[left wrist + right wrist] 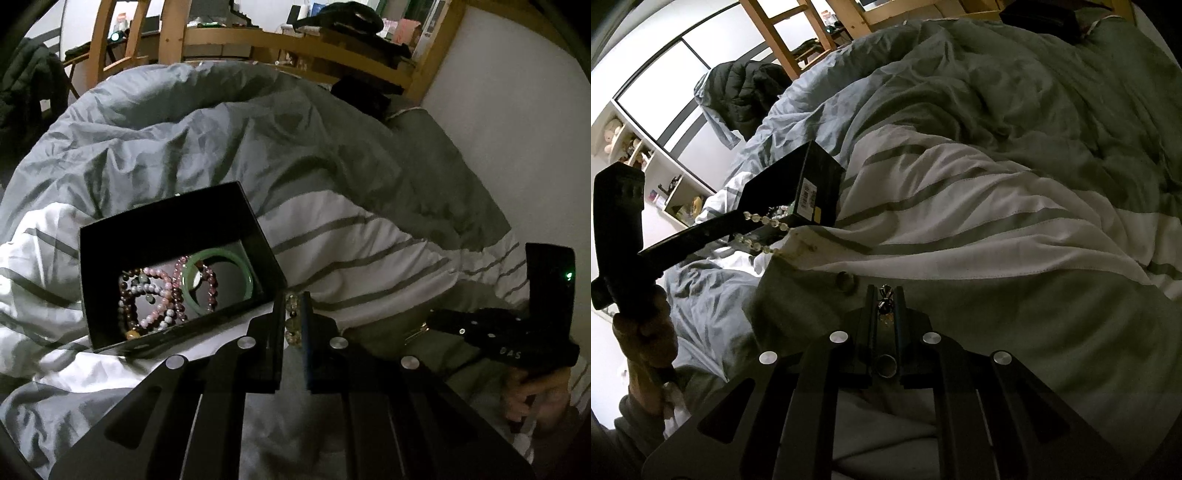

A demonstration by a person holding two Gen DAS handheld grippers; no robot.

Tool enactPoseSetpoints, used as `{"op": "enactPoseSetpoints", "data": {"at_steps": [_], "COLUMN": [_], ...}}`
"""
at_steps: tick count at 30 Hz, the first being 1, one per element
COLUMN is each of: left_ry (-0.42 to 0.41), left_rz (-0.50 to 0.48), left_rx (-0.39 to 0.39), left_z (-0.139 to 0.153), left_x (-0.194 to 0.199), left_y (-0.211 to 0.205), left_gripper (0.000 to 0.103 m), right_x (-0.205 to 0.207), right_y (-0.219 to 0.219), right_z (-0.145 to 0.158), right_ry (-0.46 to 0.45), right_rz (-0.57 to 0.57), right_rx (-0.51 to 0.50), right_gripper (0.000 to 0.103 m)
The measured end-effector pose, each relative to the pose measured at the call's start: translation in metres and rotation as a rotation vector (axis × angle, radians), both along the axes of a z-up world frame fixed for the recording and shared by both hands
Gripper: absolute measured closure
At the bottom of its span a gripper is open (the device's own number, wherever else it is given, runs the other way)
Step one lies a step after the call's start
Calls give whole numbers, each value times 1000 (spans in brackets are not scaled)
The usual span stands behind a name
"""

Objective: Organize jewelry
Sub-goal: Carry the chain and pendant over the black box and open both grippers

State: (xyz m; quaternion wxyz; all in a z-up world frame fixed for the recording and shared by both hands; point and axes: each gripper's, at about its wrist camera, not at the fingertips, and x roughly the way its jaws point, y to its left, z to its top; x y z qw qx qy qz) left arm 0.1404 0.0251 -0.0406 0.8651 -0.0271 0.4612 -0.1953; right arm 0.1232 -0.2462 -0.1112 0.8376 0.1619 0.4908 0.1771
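The left gripper (294,325) was clamped on a clear bead bracelet (291,326) beside the open black box (168,225), whose side carried an unreadable barcode label (808,197). The right gripper (886,306), marked "DAS", pinched a small dark trinket (885,301) over the striped duvet (960,192); a green bangle (218,282) lay inside the box.

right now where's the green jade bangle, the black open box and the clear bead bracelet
green jade bangle (248,274), left wrist view, on its right-hand rim
black open box (166,225), left wrist view, on its inner back wall
clear bead bracelet (764,220), right wrist view, on a bead of the upper strand
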Motion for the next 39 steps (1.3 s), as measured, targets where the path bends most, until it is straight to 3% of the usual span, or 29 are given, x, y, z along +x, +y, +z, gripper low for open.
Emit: {"op": "enactPoseSetpoints", "data": {"at_steps": [10,25,39], "left_ry": [-44,-133,-76], "left_rz": [30,98,163], "left_rx": [4,35,57], "left_z": [24,63,43], "left_x": [-2,1,31], "left_y": [17,68,100], "left_gripper": [95,95,95], "right_x": [7,44,89], "right_y": [18,88,149], "right_z": [26,70,75], "right_ry": [-20,-74,-77], "right_rz": [15,112,185], "right_rx": [-48,-127,-147], "right_gripper": [94,94,94]}}
